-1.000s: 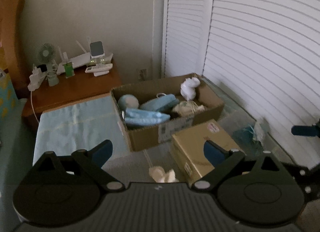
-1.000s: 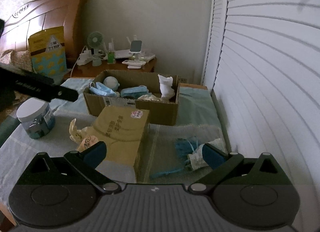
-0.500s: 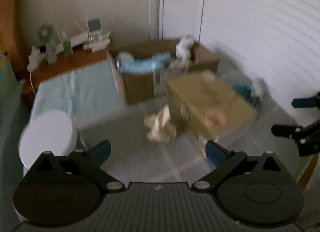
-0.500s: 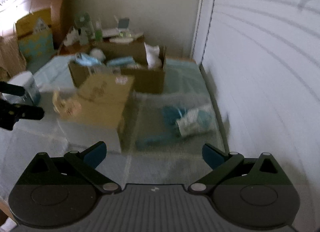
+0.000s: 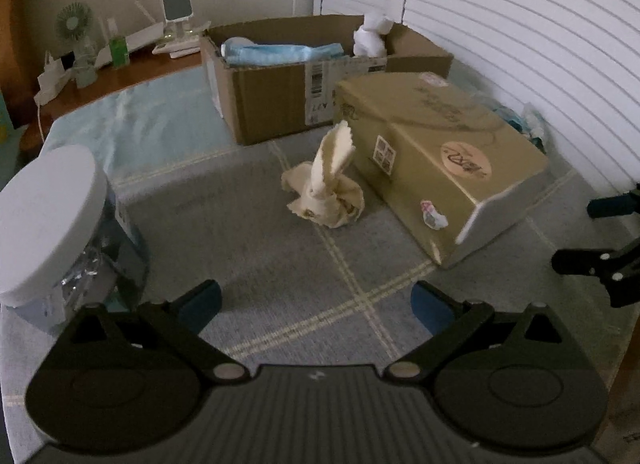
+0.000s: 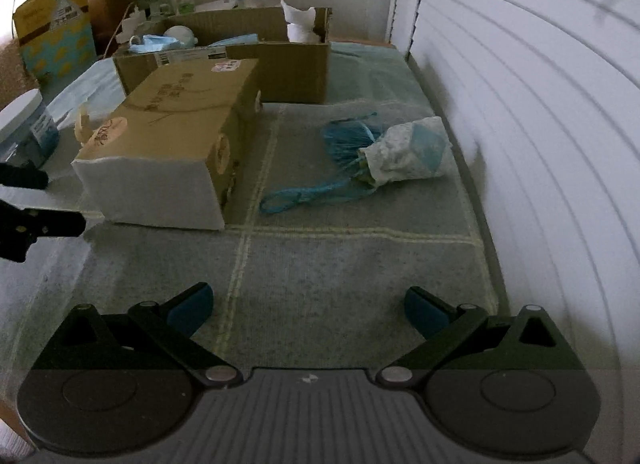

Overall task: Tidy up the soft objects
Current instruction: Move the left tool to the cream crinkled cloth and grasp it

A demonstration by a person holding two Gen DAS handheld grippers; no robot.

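A crumpled cream cloth lies on the grey mat, ahead of my open, empty left gripper. A blue-and-white drawstring pouch with a blue cord lies on the mat ahead of my open, empty right gripper. An open cardboard box at the back holds blue face masks and a white soft item; the box also shows in the right wrist view.
A closed tan box lies between the cloth and the pouch; it also shows in the right wrist view. A white-lidded jar stands at the left. A louvred wall runs along the right. A nightstand with gadgets is behind.
Both grippers pulled back and lowered toward the mat; the boxes now look farther away. The jar came into the left wrist view. Both grippers stayed open.
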